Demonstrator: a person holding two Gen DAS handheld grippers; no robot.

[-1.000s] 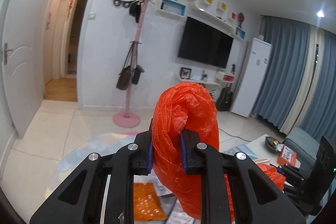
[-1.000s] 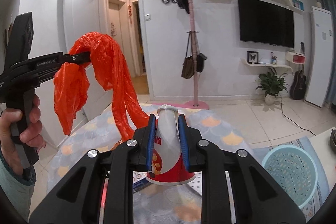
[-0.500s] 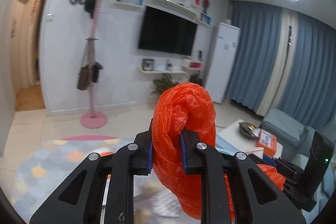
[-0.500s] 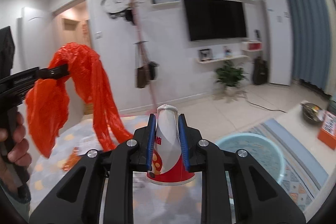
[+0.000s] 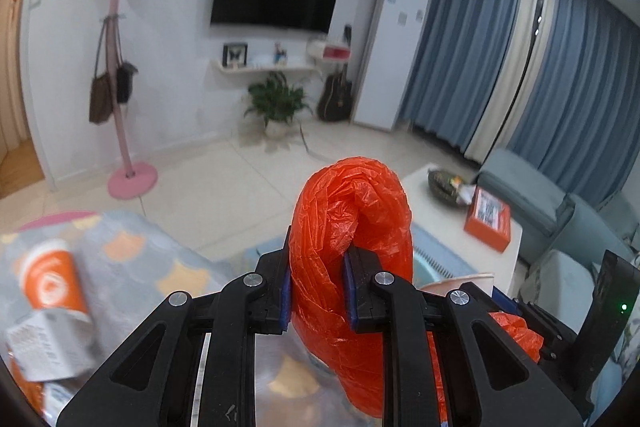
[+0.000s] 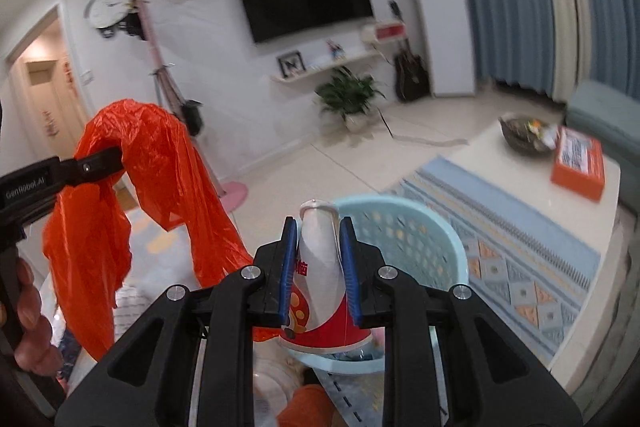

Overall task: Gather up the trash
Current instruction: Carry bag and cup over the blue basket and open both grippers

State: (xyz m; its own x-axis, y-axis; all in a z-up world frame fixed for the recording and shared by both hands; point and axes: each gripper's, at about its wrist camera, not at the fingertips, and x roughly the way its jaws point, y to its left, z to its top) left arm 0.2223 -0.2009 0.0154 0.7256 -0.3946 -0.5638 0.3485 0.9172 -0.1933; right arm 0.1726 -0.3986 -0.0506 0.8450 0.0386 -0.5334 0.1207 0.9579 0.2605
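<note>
My left gripper (image 5: 316, 291) is shut on an orange plastic bag (image 5: 352, 247) that drapes over and below its fingers; the bag also hangs at the left of the right wrist view (image 6: 152, 179). My right gripper (image 6: 318, 267) is shut on a squashed red-and-white paper cup (image 6: 320, 291), held just above the near rim of a light blue perforated basket (image 6: 432, 247). An orange cup (image 5: 50, 283) and a white carton (image 5: 44, 343) lie on the rug at the left of the left wrist view.
A white low table (image 6: 532, 187) holds an orange box (image 6: 578, 163) and a dark bowl (image 6: 524, 135). A pink coat stand (image 5: 128, 179), a potted plant (image 5: 278, 107), a grey-blue sofa (image 5: 552, 203) and a patterned rug (image 6: 516, 267) surround the spot.
Both grippers have swung to the right with their loads. The blue basket has come close under the right gripper's cup. The doorway has slid out of the left wrist view.
</note>
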